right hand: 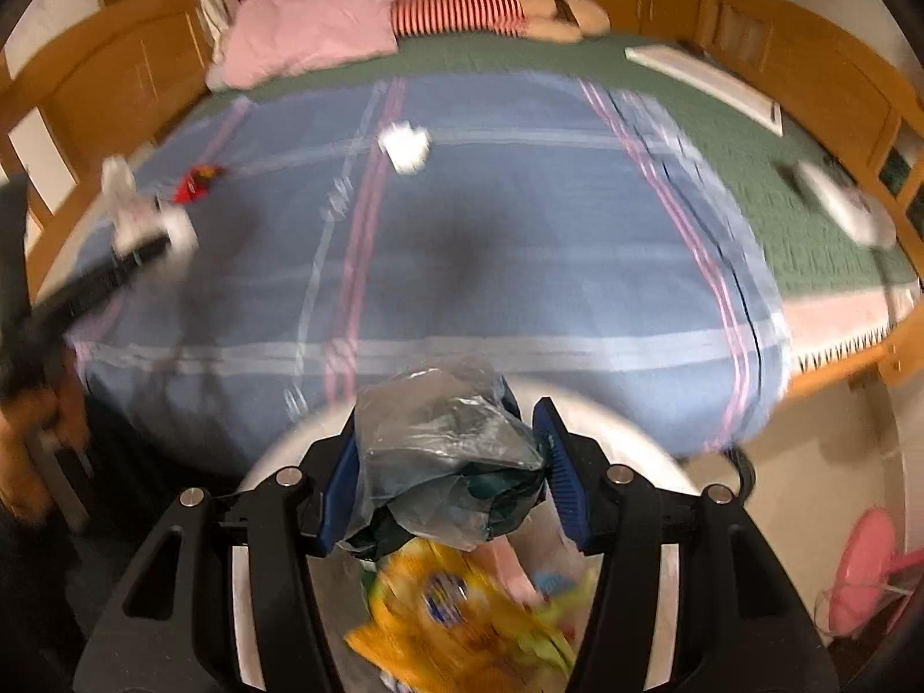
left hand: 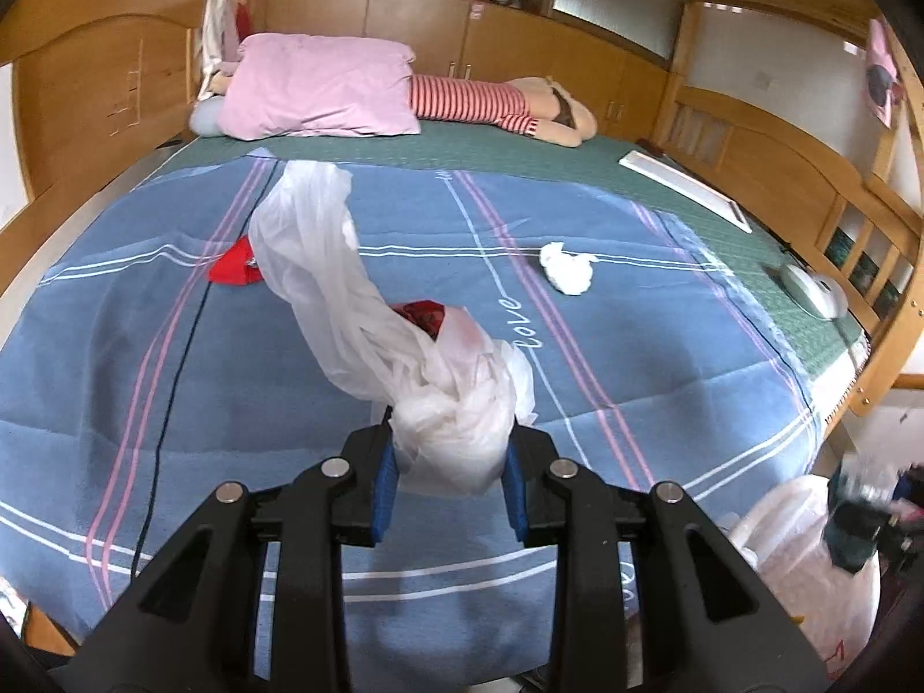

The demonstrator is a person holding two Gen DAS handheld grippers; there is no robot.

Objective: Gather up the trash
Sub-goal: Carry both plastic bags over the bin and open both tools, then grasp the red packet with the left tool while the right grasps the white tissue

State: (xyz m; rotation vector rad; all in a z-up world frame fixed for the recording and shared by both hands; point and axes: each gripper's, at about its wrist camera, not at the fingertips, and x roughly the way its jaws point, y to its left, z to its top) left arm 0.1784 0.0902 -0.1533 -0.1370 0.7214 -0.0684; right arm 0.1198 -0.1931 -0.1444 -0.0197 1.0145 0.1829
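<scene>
My left gripper is shut on a bunched white plastic bag, whose long loose end trails up and away over the blue bedspread. Two red wrappers and a crumpled white tissue lie on the bedspread. My right gripper is shut on a crumpled clear plastic wrapper with something dark green inside. It hangs over a white trash bag beside the bed, which holds a yellow packet. The right wrist view is motion-blurred. It shows the tissue and one red wrapper.
A pink pillow and a striped plush doll lie at the head of the bed. A flat white board and a round white device rest on the green sheet at right. A wooden frame surrounds the bed. A pink fan stands on the floor.
</scene>
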